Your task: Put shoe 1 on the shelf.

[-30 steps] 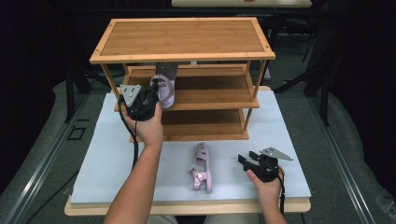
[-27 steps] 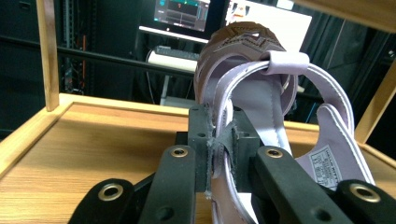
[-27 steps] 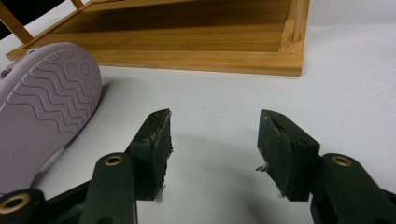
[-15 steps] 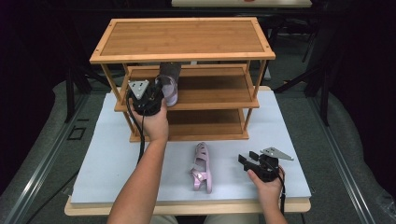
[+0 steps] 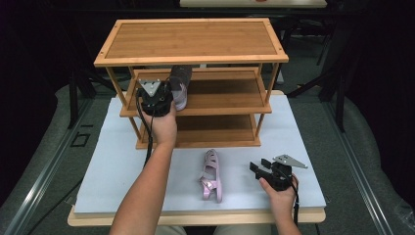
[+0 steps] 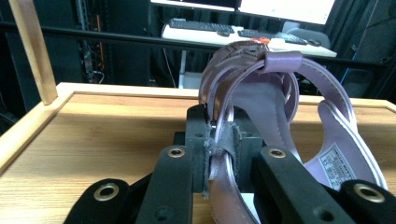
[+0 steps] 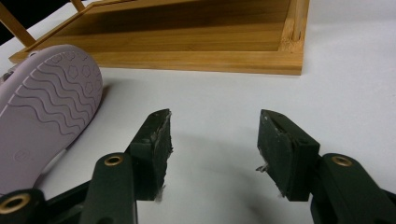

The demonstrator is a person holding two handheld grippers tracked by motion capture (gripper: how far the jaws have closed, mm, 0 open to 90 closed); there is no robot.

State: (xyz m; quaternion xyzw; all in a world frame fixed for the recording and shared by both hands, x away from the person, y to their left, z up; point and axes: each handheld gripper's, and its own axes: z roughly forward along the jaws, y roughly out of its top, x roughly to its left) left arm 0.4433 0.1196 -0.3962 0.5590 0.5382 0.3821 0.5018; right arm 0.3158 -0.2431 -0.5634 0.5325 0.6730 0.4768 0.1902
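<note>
A pink sandal (image 5: 180,94) rests on the left part of the wooden rack's middle shelf (image 5: 225,98). My left gripper (image 5: 171,90) reaches in over that shelf's front edge. In the left gripper view its jaws (image 6: 219,137) pinch the sandal's (image 6: 280,93) back strap; they have just been opening a little, and the strap is still between the pads. A second pink sandal (image 5: 211,176) lies on its side on the white board. My right gripper (image 5: 257,167) rests open to that sandal's right, with nothing between its fingers (image 7: 212,144). The sandal's sole (image 7: 42,107) faces it.
The three-tier bamboo rack (image 5: 191,39) stands at the back of the white board (image 5: 112,166). Its bottom shelf (image 7: 187,32) lies just beyond the right gripper. Dark stands and a desk with keyboards (image 6: 205,25) sit behind the rack.
My left gripper has carried the sandal to the right and farther onto the middle shelf. The right gripper and the sandal on the board have not moved.
</note>
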